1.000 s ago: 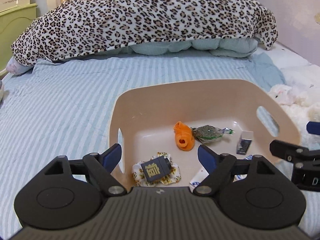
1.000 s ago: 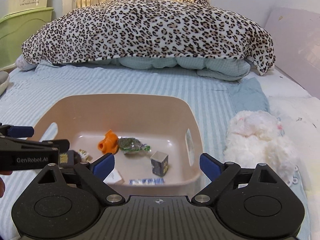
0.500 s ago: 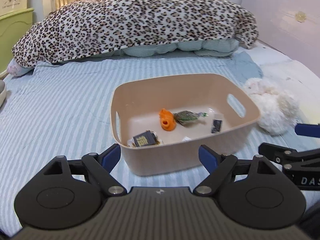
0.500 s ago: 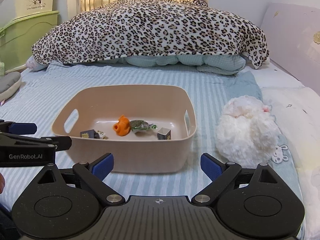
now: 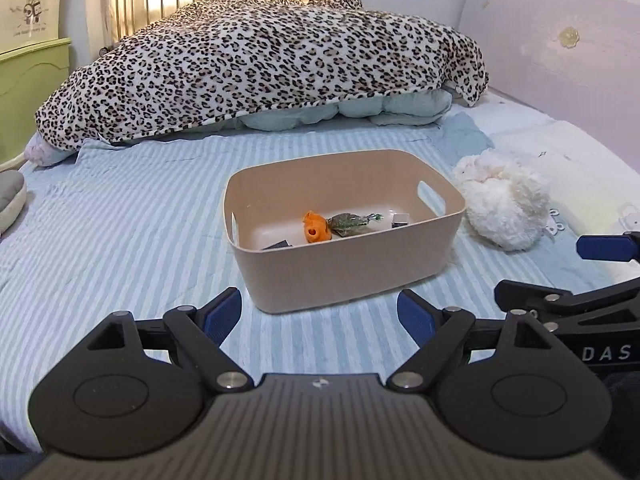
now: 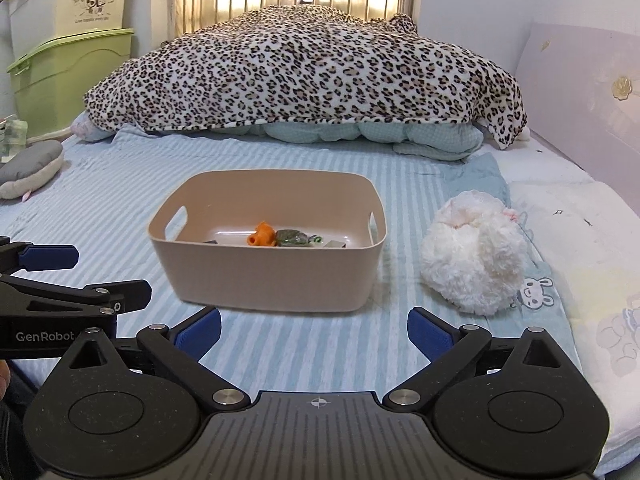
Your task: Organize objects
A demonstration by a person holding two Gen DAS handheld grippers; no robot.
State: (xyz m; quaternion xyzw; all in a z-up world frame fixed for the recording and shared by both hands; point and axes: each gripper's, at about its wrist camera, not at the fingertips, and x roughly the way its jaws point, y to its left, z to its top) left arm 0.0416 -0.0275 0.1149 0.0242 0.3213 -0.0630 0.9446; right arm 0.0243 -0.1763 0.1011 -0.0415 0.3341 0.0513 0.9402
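A beige plastic bin (image 5: 344, 276) (image 6: 268, 280) stands on the striped bed. Inside it lie an orange toy (image 5: 316, 229) (image 6: 262, 236), a green wrapped packet (image 5: 350, 222) (image 6: 292, 238), a small dark box (image 5: 400, 219) and a dark item (image 5: 278, 245) at the near wall, mostly hidden. My left gripper (image 5: 320, 316) is open and empty, held back in front of the bin. My right gripper (image 6: 314, 330) is open and empty, also in front of the bin, beside the left one.
A white fluffy plush (image 5: 504, 208) (image 6: 476, 252) lies right of the bin. A leopard-print blanket (image 5: 260, 68) is heaped at the far end. A grey plush (image 6: 30, 168) lies at the left edge, green storage boxes (image 6: 72, 76) behind it. A pale headboard panel (image 5: 560, 60) stands on the right.
Both grippers have pulled back and away from the bin, which now appears smaller and farther. Both stay open and empty; the bin's contents have not moved.
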